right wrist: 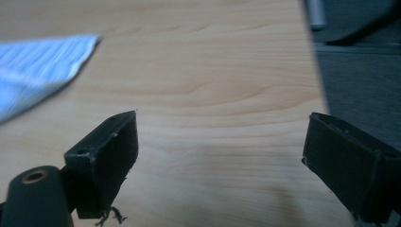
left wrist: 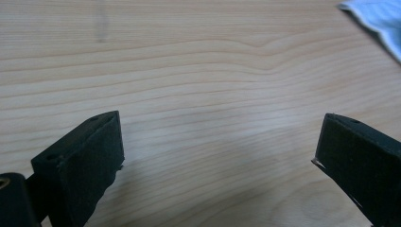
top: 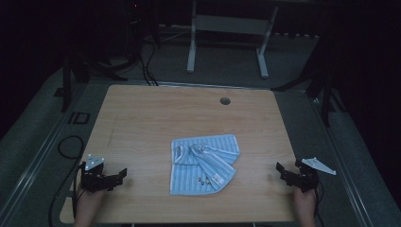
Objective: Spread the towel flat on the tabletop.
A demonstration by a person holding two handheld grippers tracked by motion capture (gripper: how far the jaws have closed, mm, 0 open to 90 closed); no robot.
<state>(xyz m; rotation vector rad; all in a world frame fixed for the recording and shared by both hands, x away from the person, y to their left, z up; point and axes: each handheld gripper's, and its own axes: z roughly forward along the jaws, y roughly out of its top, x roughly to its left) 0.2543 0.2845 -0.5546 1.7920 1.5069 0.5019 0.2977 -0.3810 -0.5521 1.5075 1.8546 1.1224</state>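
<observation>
A light blue striped cloth (top: 203, 163) lies crumpled and partly folded on the wooden table (top: 151, 118), near the front middle. Its corner shows at the top right of the left gripper view (left wrist: 378, 19) and at the left of the right gripper view (right wrist: 38, 66). My left gripper (top: 122, 175) rests at the table's front left, apart from the cloth, jaws wide open with bare wood between them (left wrist: 217, 156). My right gripper (top: 280, 169) sits at the front right, near the table's right edge, also open and holding nothing (right wrist: 220, 151).
A round cable hole (top: 225, 100) is in the table's far side. Black cables (top: 66, 146) trail on the floor to the left. A white desk frame (top: 227, 28) stands behind. The table's right edge (right wrist: 319, 75) runs close to my right gripper.
</observation>
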